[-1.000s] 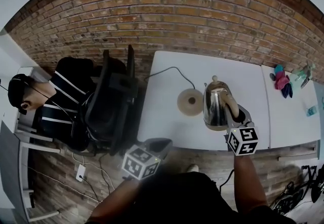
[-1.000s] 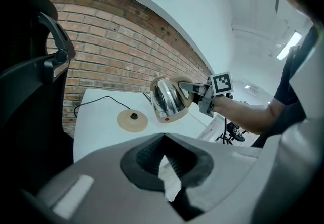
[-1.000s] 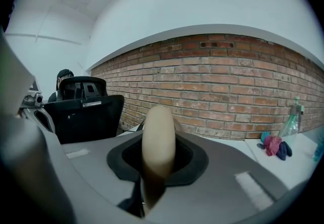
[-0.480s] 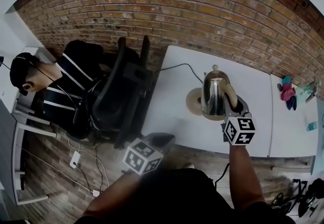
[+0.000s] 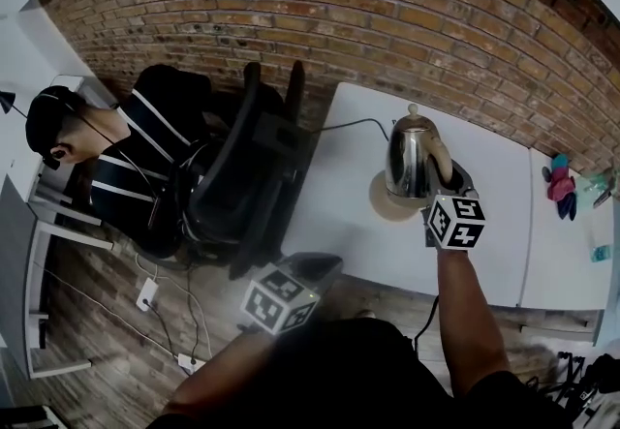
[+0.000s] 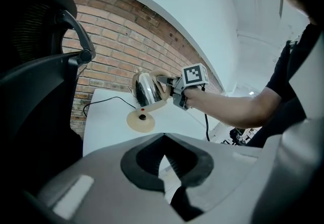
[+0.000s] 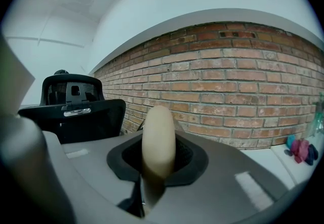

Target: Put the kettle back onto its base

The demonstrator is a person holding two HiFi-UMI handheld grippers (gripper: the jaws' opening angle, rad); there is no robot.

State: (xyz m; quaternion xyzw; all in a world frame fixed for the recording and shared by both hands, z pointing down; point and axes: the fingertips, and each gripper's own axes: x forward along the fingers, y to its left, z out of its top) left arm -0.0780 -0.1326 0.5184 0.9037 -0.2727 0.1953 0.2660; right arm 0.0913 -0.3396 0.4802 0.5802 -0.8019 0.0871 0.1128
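Table (image 5: 484, 243) carried the base (image 5: 380, 205); right gripper (image 5: 446, 177) clamped the kettle (image 5: 407, 158) by its handle (image 7: 158, 139) over it; left gripper (image 6: 162, 138) closed, empty

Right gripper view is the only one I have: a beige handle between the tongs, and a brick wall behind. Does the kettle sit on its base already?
Observer: Not yet. In the left gripper view the kettle hangs tilted just above the round base, not seated on it.
Operator: And the left gripper, is it near the kettle?
Observer: No. The left gripper hovers at the near edge of the table, its tongs shut and empty.
Operator: Does anything lie beside the base?
Observer: Its black cable, which runs off toward the chair.
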